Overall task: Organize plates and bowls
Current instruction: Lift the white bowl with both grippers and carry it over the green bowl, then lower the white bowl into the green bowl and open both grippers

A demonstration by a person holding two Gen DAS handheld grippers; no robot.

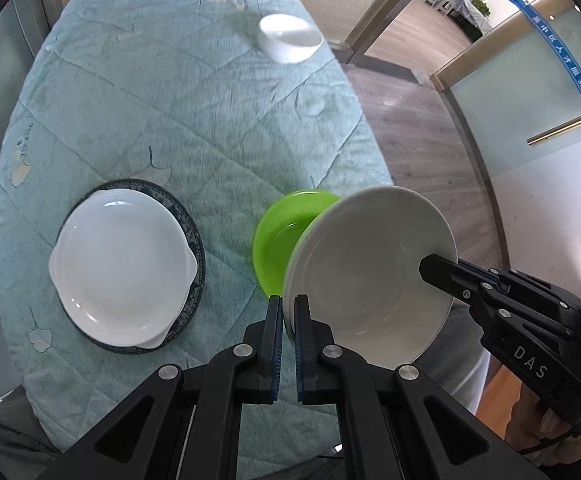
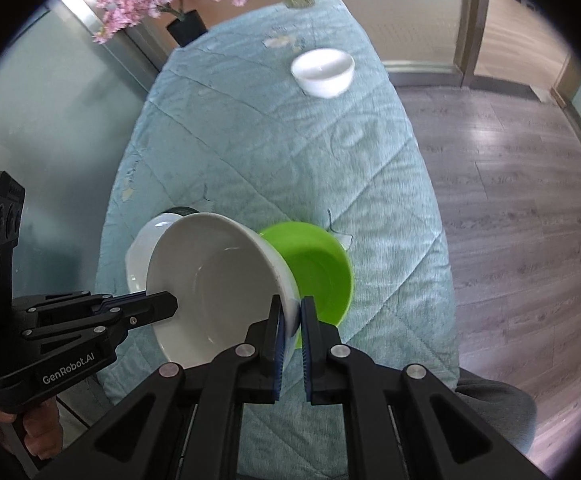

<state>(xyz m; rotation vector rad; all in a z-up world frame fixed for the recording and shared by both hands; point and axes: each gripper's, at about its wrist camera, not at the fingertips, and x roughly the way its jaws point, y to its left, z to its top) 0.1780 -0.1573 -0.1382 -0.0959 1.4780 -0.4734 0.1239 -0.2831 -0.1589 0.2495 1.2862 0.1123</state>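
Mid-carry, both grippers on one dish. Large white bowl [image 1: 370, 276] held tilted in the air at the near right of the table, directly over the green bowl [image 1: 280, 240] sitting on the teal quilted cloth [image 1: 170, 120]. Left gripper [image 1: 288, 306] clamped on the bowl's near-left rim, pads tight on either side of the wall. Right gripper [image 2: 290, 312] clamped likewise on the opposite rim, seen plainly in the right wrist view. Green bowl partly hidden behind the white one in both views; whether the two touch cannot be told.

Step in hand, as judged: nesting the white bowl with the green one, i.e. stacking bowls together. Plates look already grouped: white eared plate [image 1: 124, 264] on top of the dark patterned plate [image 1: 192, 236], near left. Small white bowl [image 1: 290, 38] alone at the far right, not yet gathered.

Next move calls for: levelling the tilted bowl, centring it over the green rim, lowering gently, then letting go with both grippers together. Risk: white bowl looks wider than the green one, so may sit unsteadily.
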